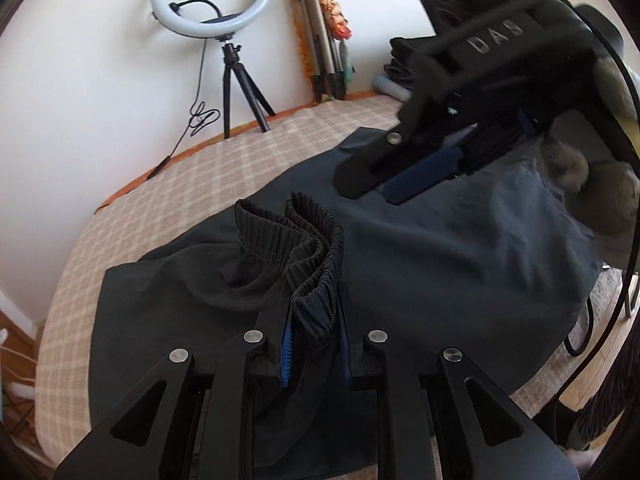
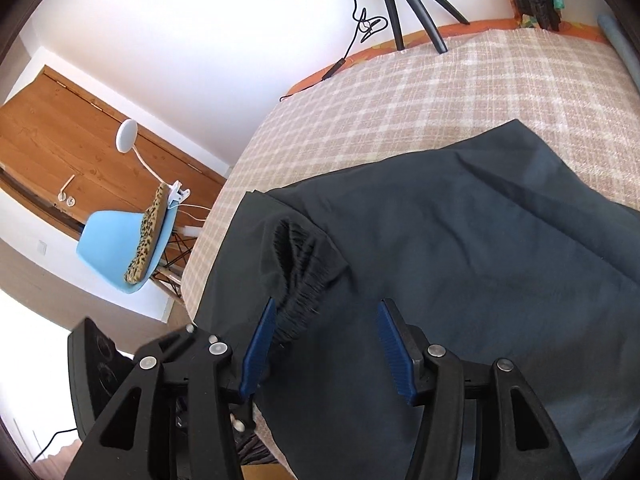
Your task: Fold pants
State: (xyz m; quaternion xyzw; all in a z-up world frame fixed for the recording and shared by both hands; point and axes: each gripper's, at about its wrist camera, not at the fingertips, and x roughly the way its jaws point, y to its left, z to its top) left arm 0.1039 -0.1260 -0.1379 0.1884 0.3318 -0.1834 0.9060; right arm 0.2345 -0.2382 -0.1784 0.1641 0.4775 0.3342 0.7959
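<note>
Dark pants (image 1: 420, 248) spread over a checked bed (image 1: 224, 168), frame centre. Left gripper (image 1: 314, 336), lower centre, fingers pinching the bunched waistband (image 1: 316, 248). Right gripper (image 2: 326, 344), lower centre, fingers spread above the fabric, gripping nothing.

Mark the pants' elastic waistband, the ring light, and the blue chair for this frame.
elastic waistband (image 1: 316, 248), left wrist view, on the bunched ribbed band just ahead of the fingers.
ring light (image 1: 212, 0), left wrist view, on the white ring's right side.
blue chair (image 2: 108, 244), right wrist view, on the seat shell.
</note>
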